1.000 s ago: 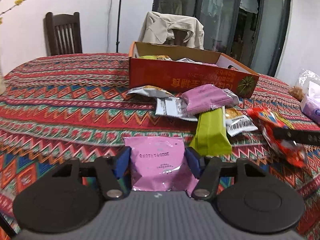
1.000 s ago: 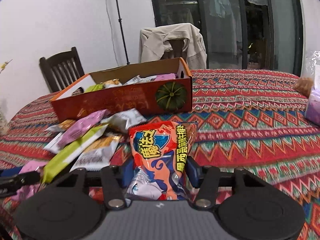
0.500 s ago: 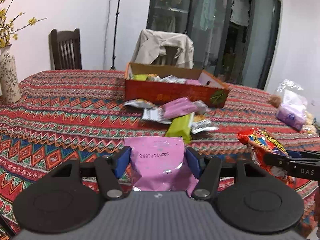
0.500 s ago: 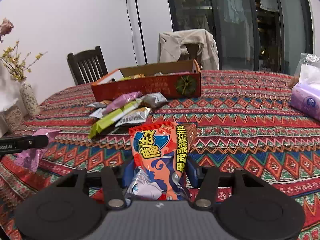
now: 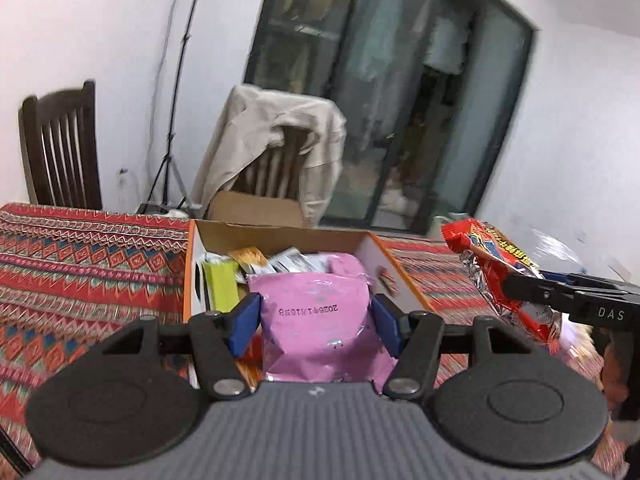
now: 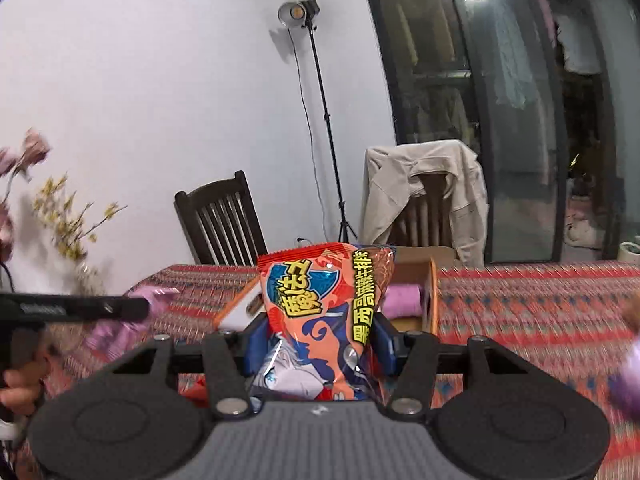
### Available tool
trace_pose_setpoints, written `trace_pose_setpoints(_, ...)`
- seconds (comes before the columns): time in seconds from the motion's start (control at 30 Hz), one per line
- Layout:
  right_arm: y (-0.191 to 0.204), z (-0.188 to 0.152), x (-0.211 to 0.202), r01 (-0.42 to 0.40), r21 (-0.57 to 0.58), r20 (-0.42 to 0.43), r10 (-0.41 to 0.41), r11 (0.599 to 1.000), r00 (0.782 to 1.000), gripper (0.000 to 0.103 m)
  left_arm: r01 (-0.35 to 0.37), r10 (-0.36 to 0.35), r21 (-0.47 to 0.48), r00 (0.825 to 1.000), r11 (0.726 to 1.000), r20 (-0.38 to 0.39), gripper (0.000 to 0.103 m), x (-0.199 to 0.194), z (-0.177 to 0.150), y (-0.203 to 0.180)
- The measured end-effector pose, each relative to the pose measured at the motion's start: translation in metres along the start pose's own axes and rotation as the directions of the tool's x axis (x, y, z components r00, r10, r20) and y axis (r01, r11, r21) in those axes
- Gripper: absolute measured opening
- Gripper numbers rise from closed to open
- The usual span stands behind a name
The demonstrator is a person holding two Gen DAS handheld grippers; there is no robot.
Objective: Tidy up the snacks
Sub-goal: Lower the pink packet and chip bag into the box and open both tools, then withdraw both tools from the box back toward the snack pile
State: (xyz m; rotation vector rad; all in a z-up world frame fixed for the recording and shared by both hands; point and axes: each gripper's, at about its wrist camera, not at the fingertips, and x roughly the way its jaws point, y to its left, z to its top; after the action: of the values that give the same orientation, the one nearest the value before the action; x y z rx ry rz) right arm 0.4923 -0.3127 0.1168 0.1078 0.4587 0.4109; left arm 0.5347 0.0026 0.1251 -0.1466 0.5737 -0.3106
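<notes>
My left gripper point(image 5: 316, 322) is shut on a pink snack packet point(image 5: 316, 320), held up over the near end of the open orange cardboard box point(image 5: 394, 280). Several snacks lie inside the box, among them a green packet point(image 5: 222, 286). My right gripper point(image 6: 316, 344) is shut on a red snack bag point(image 6: 320, 312) with yellow lettering. It hangs in the air in front of the box point(image 6: 430, 300). In the left wrist view the red bag point(image 5: 496, 268) and the right gripper show at the right edge. The pink packet point(image 6: 116, 324) shows at the left in the right wrist view.
A patterned red cloth point(image 5: 80, 264) covers the table. Behind it stand a dark wooden chair point(image 5: 60, 152), a chair draped with a beige jacket point(image 5: 276, 148), a light stand point(image 6: 320, 120) and glass doors. A vase with yellow flowers point(image 6: 76, 240) stands at the left.
Both grippers rose from the table and moved toward the box, each keeping its packet. The loose snack pile in front of the box has dropped out of view.
</notes>
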Motion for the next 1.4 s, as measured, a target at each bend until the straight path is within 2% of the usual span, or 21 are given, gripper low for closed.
trace_pose_setpoints(0.13,-0.022,0.038,0.099,0.096,-0.035,-0.136,-0.100,0.995,0.986,0.053,-0.039,0.038,-0.007,0.996,0.999,-0.083,0.062,0.083,0.025,0.013)
trace_pose_setpoints(0.27,-0.032,0.033,0.196,0.209,-0.126,-0.282,-0.237,0.970,0.930,0.053,-0.099,0.088,-0.048,0.976,0.994,-0.197,0.062,0.158,0.026,0.030)
trace_pose_setpoints(0.3,-0.032,0.033,0.196,0.209,-0.126,-0.282,-0.237,0.970,0.930,0.053,-0.109,0.096,-0.046,0.971,0.993,-0.220,0.062,0.172,0.023,0.035)
trace_pose_setpoints(0.33,-0.032,0.027,0.215,0.232,-0.171,-0.307,-0.275,0.958,0.911,0.053,-0.125,0.112,-0.040,0.965,0.991,-0.237,0.062,0.186,0.020,0.038)
trace_pose_setpoints(0.37,-0.027,0.014,0.245,0.266,-0.276,-0.334,-0.352,0.923,0.874,0.053,-0.133,0.122,-0.029,0.962,0.991,-0.246,0.062,0.195,0.018,0.040)
trace_pose_setpoints(0.4,-0.024,0.009,0.258,0.278,-0.323,-0.343,-0.386,0.904,0.856,0.053,-0.143,0.132,-0.021,0.958,0.990,-0.256,0.062,0.204,0.015,0.042)
trace_pose_setpoints(0.43,-0.024,0.009,0.258,0.278,-0.323,-0.343,-0.386,0.904,0.856,0.053,-0.154,0.143,-0.022,0.954,0.988,-0.265,0.062,0.210,0.012,0.045)
trace_pose_setpoints(0.47,-0.022,0.003,0.268,0.281,-0.359,-0.354,-0.408,0.890,0.842,0.052,-0.157,0.146,-0.020,0.951,0.987,-0.271,0.062,0.216,0.010,0.047)
trace_pose_setpoints(0.5,-0.018,-0.006,0.283,0.284,-0.410,-0.369,-0.442,0.867,0.817,0.052,-0.156,0.145,-0.018,0.950,0.988,-0.277,0.062,0.221,0.007,0.049)
trace_pose_setpoints(0.53,-0.015,-0.012,0.284,0.281,-0.419,-0.375,-0.447,0.863,0.812,0.052,-0.153,0.143,-0.015,0.949,0.988,-0.282,0.062,0.225,0.005,0.051)
trace_pose_setpoints(0.6,-0.016,-0.014,0.288,0.264,-0.405,-0.396,-0.428,0.875,0.812,0.052,-0.143,0.136,-0.004,0.949,0.990,-0.284,0.062,0.228,-0.002,0.051)
trace_pose_setpoints(0.63,-0.020,-0.018,0.291,0.225,-0.344,-0.443,-0.369,0.912,0.817,0.052,-0.138,0.132,0.000,0.949,0.990,-0.288,0.062,0.229,-0.004,0.052)
trace_pose_setpoints(0.77,-0.027,-0.019,0.291,0.223,-0.296,-0.457,-0.343,0.929,0.820,0.052,-0.129,0.133,0.032,0.948,0.991,-0.291,0.068,0.224,-0.006,0.048)
trace_pose_setpoints(0.8,-0.034,-0.016,0.288,0.224,-0.233,-0.473,-0.311,0.946,0.824,0.052,-0.130,0.134,0.033,0.945,0.991,-0.297,0.070,0.222,-0.004,0.048)
trace_pose_setpoints(0.9,-0.038,-0.008,0.283,0.220,-0.185,-0.496,-0.284,0.958,0.821,0.058,-0.141,0.145,0.035,0.946,0.989,-0.290,0.074,0.207,0.007,0.048)
trace_pose_setpoints(0.97,-0.034,0.000,0.268,0.211,-0.177,-0.473,-0.271,0.961,0.839,0.065,-0.149,0.156,0.046,0.951,0.988,-0.268,0.076,0.189,0.018,0.045)
trace_pose_setpoints(1.0,-0.034,0.000,0.268,0.211,-0.177,-0.473,-0.271,0.961,0.839,0.066,-0.154,0.163,0.053,0.953,0.987,-0.255,0.077,0.177,0.024,0.043)
trace_pose_setpoints(1.03,-0.030,0.012,0.248,0.221,-0.179,-0.432,-0.278,0.959,0.858,0.066,-0.159,0.169,0.059,0.955,0.985,-0.243,0.078,0.167,0.029,0.041)
trace_pose_setpoints(1.2,-0.017,0.053,0.182,0.220,-0.182,-0.326,-0.270,0.958,0.906,0.068,-0.170,0.182,0.084,0.968,0.982,-0.171,0.083,0.095,0.055,0.027)
trace_pose_setpoints(1.4,0.008,0.087,0.083,0.217,-0.201,-0.191,-0.255,0.955,0.948,0.075,-0.167,0.177,0.123,0.982,0.978,-0.069,0.093,-0.001,0.069,-0.005)
